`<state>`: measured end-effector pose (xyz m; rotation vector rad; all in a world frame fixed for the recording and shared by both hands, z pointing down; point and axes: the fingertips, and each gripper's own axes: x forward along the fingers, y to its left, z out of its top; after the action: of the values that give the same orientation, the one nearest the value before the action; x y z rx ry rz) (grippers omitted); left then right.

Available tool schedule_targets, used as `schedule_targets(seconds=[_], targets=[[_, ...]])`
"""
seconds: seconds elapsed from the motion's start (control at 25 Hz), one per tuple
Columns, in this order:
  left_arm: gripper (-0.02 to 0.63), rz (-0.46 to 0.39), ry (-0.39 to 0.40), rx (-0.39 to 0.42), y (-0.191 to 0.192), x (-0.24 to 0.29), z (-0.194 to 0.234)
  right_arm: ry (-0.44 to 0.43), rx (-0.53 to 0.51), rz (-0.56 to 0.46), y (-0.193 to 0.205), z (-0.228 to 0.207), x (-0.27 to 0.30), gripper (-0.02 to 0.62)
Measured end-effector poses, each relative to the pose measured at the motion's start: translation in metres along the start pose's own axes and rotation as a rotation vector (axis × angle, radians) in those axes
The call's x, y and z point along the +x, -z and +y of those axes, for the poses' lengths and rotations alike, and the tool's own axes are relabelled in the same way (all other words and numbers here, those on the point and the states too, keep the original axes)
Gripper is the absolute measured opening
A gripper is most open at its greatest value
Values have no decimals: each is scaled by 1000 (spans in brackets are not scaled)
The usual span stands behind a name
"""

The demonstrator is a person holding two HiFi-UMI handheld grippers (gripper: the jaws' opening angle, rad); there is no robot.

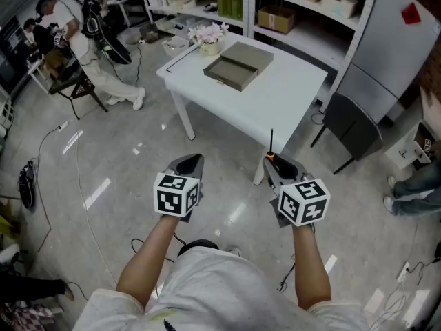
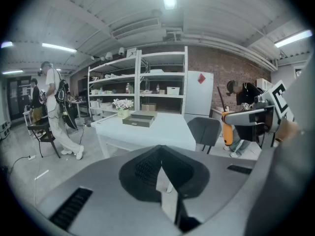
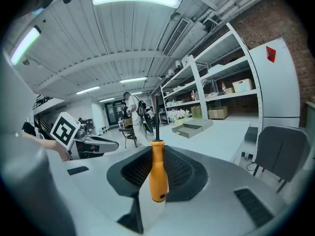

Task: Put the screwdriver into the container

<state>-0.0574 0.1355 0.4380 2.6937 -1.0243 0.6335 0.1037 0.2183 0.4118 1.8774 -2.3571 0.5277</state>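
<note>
My right gripper [image 1: 275, 164] [image 3: 158, 173] is shut on the screwdriver [image 3: 158, 168]. Its orange handle sits between the jaws and its dark shaft [image 1: 271, 141] stands upright. The left gripper [image 1: 189, 165] [image 2: 160, 168] is shut with nothing in it. Both hang over the floor, short of the white table [image 1: 289, 95]. The container, a flat olive-grey box [image 1: 238, 64] [image 2: 139, 118] [image 3: 192, 128], lies on the table's far half with its drawer part pulled out toward the left.
A pot of pale flowers [image 1: 209, 38] stands at the table's far left corner. A grey chair [image 1: 351, 126] is at the table's right side, shelves [image 1: 289, 12] behind it. A person in white [image 1: 83, 47] stands far left. Cables [image 1: 76, 185] run across the floor.
</note>
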Motion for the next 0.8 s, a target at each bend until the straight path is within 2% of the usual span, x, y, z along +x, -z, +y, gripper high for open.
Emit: schedule_targets(seconds=[0.48, 0.8], targets=[[5, 4, -9, -9, 1, 3, 5, -13, 11, 26, 6, 0, 7, 78], [5, 17, 12, -17, -2, 31, 25, -2, 21, 45, 5, -11, 37, 78]])
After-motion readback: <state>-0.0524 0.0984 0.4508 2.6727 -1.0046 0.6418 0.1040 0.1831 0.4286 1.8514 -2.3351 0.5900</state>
